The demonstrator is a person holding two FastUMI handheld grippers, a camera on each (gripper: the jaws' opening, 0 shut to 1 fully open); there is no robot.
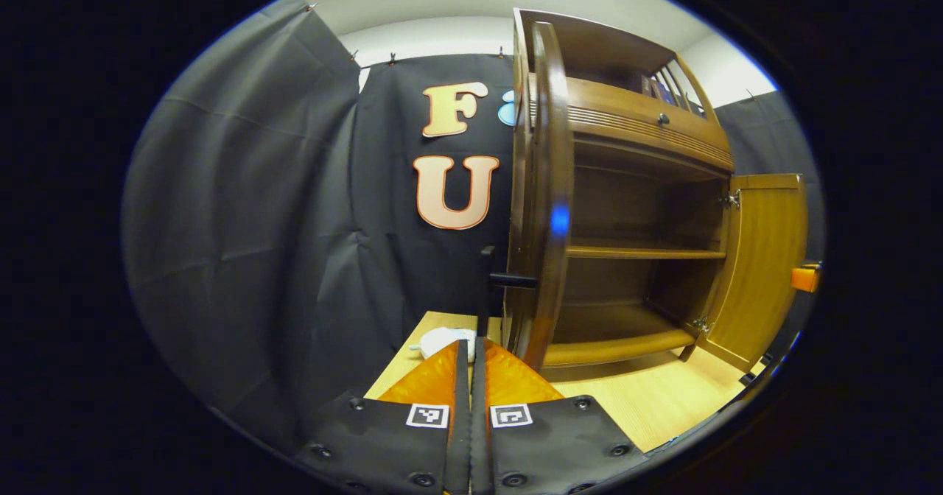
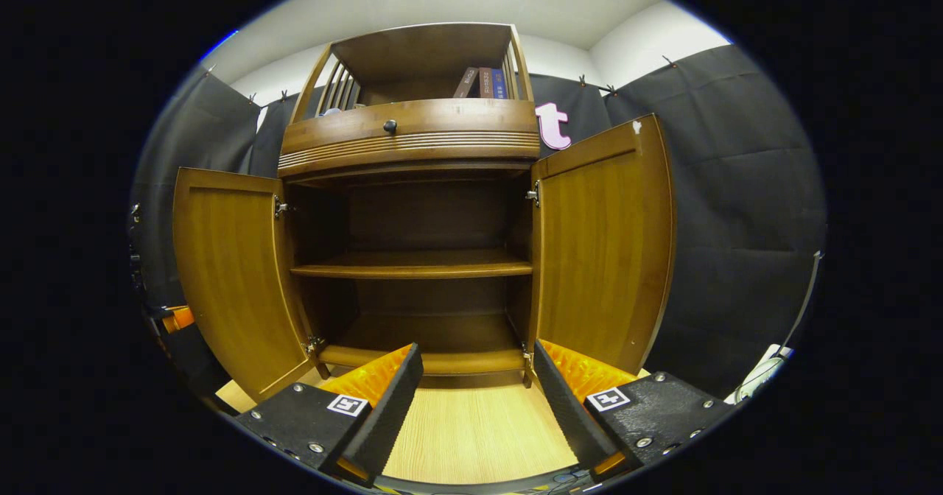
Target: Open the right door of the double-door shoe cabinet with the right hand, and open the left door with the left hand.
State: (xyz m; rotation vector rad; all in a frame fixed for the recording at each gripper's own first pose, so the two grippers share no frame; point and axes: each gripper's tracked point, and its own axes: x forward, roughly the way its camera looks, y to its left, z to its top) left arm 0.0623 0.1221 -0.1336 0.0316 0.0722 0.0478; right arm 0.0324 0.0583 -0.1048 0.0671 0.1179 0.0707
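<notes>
Both cabinet doors [image 2: 236,274] stand open; left tool [image 1: 471,351] clenched (on nothing), right tool [image 2: 475,377] released.

Pale wood-grain table [image 2: 471,421] under my tongs in the right gripper view; its boards run away from me toward the shoe cabinet [image 2: 412,263], which stands directly on it. The cabinet's base rail sits low over the surface, with a foot touching down at each front corner. In the left gripper view the same table [image 1: 648,399] shows beside the cabinet [image 1: 626,222], and a small white object [image 1: 442,340] lies on it near the far edge by the black cloth. I cannot tell what it is.
</notes>
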